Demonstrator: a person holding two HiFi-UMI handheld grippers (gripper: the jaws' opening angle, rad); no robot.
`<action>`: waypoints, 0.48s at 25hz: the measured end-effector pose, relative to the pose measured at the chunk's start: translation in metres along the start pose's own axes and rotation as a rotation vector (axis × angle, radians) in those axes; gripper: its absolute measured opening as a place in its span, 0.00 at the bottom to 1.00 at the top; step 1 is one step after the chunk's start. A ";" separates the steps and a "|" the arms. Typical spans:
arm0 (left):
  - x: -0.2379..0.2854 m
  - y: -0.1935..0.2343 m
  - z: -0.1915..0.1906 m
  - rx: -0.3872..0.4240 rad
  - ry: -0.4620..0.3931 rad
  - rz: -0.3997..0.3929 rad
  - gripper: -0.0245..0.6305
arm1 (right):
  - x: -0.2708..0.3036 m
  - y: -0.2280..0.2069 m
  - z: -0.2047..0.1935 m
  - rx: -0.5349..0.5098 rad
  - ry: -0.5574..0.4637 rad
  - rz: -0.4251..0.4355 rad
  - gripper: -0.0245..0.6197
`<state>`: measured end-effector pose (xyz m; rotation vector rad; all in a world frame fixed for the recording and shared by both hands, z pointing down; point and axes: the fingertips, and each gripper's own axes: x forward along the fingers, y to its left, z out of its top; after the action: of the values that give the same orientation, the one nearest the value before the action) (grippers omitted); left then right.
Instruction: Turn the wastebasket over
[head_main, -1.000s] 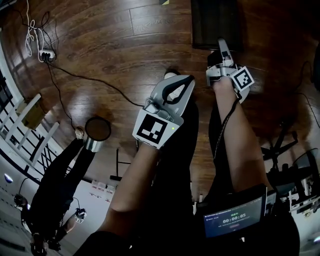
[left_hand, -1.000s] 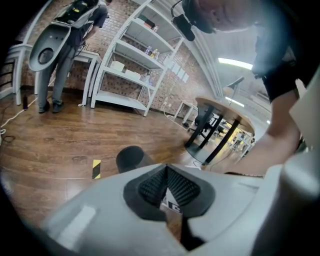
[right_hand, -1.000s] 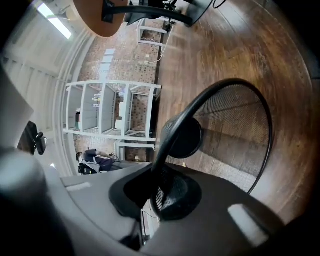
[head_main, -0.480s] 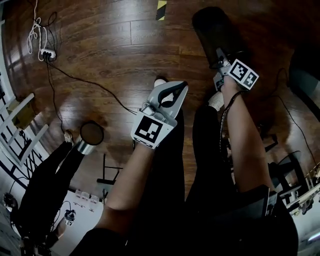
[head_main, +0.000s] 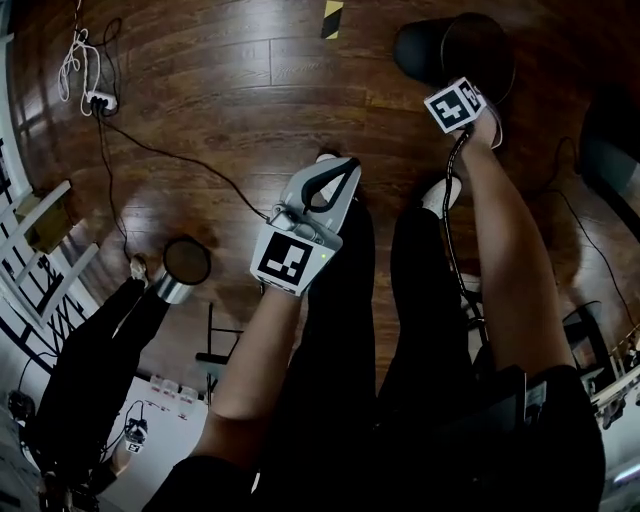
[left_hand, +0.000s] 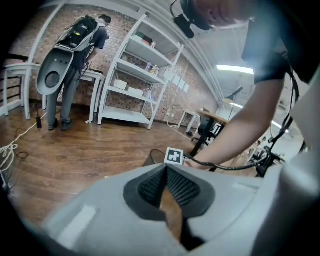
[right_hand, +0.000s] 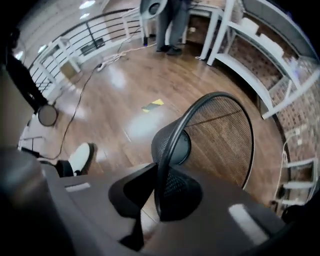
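Brown wood floor (head_main: 200, 90) lies under everything. Over it, just past the person's right shoe, the black wire mesh wastebasket (right_hand: 220, 135) is tipped so its open mouth shows. It looks light and stiff, and its thin hard rim seems the best place to hold. The right gripper (right_hand: 160, 187) pinches that rim tight from above. The left gripper (left_hand: 167, 175) is closed on nothing, well apart from the basket.

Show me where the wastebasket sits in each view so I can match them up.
Head view: wastebasket at top right.
Left gripper view: dark mesh just left of centre.
Right gripper view: centre, its rim clamped in the right hand-held gripper.
Shared landmark: striped floor tape, left of the basket in the head and right gripper views; I can't find it in the left gripper view.
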<state>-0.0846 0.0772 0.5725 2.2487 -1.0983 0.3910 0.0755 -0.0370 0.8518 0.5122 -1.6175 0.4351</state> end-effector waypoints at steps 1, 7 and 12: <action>-0.002 0.003 -0.003 -0.001 0.001 0.005 0.04 | 0.004 0.008 0.002 -0.055 0.018 0.000 0.06; -0.012 0.004 -0.011 -0.008 0.004 0.017 0.04 | 0.024 0.063 -0.014 -0.307 0.119 0.039 0.06; -0.011 0.004 -0.009 -0.006 -0.003 0.017 0.04 | 0.040 0.094 -0.034 -0.487 0.191 0.059 0.06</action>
<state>-0.0949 0.0878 0.5755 2.2364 -1.1191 0.3906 0.0475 0.0565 0.8970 0.0531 -1.4885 0.1169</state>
